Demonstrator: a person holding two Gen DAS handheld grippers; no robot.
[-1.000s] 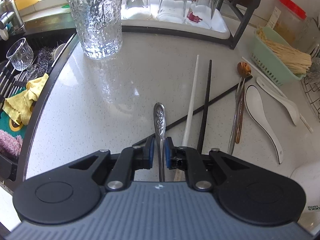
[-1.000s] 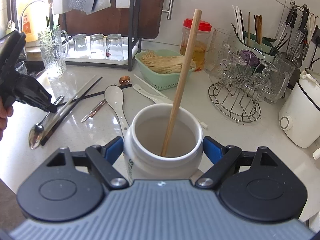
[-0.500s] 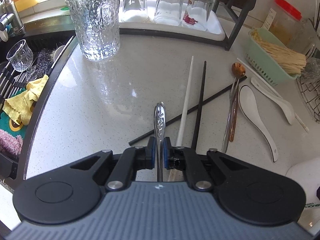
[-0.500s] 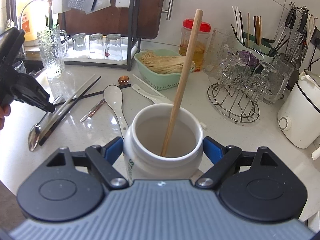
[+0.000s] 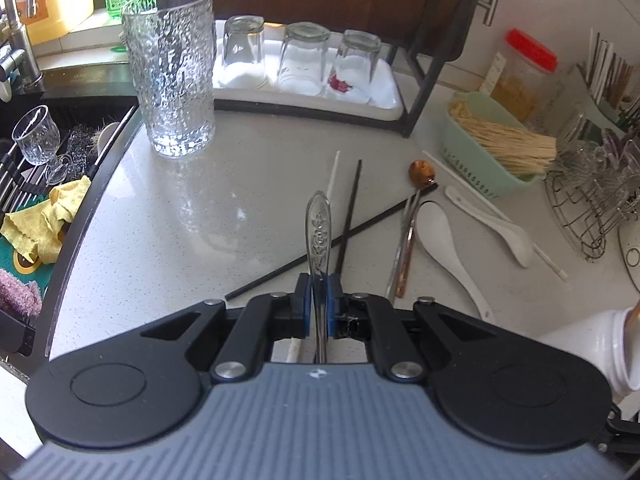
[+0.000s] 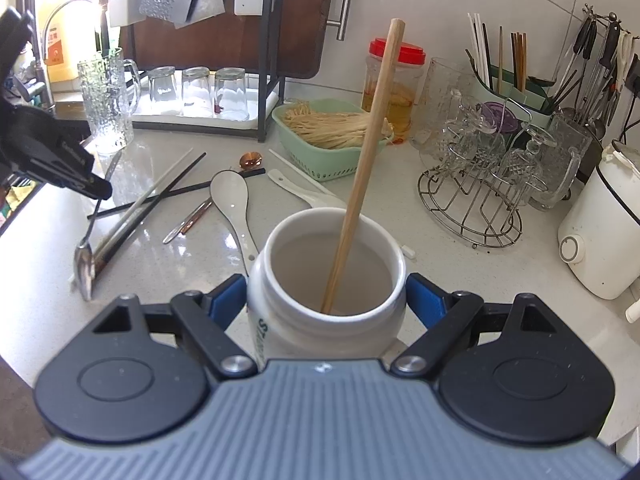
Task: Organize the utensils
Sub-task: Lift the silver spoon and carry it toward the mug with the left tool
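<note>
Utensils lie scattered on the pale speckled countertop (image 5: 200,220): chopsticks (image 6: 160,196), a white ceramic spoon (image 6: 230,196). The left gripper (image 5: 319,304) pinches a steel spoon (image 5: 318,232) above it; the right gripper (image 6: 326,300) clasps a white jar (image 6: 320,320) holding a wooden stick (image 6: 368,152). A sink (image 5: 48,152) borders the counter's left edge.

Pretty clearly a home kitchen. Pale speckled countertop (image 5: 192,216) with a sink (image 5: 48,184) and faucet (image 5: 16,28) at its left end, upturned glasses (image 5: 304,60) draining behind it, a green basket of dry noodles (image 6: 332,136) and hanging cooking utensils (image 6: 596,64) further right.
</note>
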